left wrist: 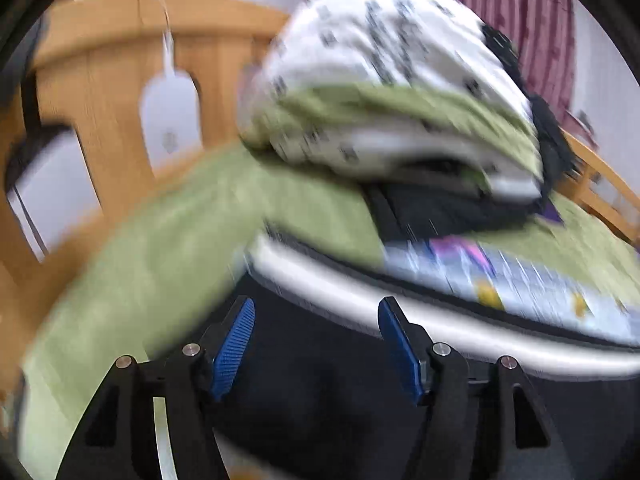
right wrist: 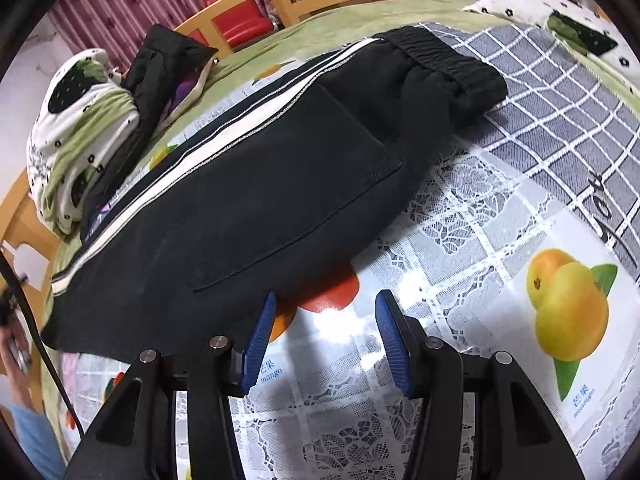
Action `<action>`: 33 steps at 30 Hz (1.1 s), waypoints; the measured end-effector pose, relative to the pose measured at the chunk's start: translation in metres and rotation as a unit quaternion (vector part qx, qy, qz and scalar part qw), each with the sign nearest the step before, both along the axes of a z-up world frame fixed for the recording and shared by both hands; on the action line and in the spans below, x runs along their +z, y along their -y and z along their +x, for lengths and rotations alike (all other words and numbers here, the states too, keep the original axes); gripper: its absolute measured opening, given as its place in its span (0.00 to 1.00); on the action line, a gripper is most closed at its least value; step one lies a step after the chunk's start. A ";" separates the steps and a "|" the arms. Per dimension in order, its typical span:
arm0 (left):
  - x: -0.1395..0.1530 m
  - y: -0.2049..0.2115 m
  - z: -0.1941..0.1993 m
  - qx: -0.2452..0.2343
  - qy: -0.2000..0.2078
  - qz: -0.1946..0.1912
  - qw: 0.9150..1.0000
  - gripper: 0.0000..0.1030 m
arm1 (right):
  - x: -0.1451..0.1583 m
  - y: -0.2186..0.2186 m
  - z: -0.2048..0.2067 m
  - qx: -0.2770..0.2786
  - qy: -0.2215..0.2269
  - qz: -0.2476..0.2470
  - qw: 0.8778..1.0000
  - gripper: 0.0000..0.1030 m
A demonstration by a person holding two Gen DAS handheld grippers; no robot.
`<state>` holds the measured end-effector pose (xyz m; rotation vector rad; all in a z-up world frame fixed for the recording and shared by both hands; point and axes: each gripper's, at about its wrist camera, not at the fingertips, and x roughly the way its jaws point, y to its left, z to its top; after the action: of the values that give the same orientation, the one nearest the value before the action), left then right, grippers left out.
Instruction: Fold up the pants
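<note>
Black pants (right wrist: 256, 184) with a white side stripe lie folded lengthwise on a fruit-print tablecloth (right wrist: 500, 320), with the elastic waistband at the far right. My right gripper (right wrist: 326, 312) is open and empty, just off the near edge of the pants, above the cloth. In the blurred left wrist view, my left gripper (left wrist: 316, 316) is open and empty over the black pants (left wrist: 320, 380), close to their white stripe (left wrist: 400, 300).
A rolled white and green quilt (right wrist: 80, 128) and a dark garment (right wrist: 160, 60) lie at the far left on the green bedsheet (left wrist: 140, 260). A wooden bed frame (left wrist: 100, 80) stands behind. A pillow (right wrist: 540, 12) lies at the far right.
</note>
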<state>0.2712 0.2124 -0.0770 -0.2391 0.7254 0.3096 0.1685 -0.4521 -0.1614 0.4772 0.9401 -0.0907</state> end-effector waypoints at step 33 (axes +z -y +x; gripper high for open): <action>-0.014 0.033 -0.074 -0.040 0.007 -0.251 0.967 0.11 | 0.071 0.051 0.057 -0.032 0.064 0.076 0.995 0.07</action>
<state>0.1973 0.1793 -0.0905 -0.6893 0.7897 0.0418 0.2252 -0.5030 -0.0908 0.6471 0.8094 -0.0465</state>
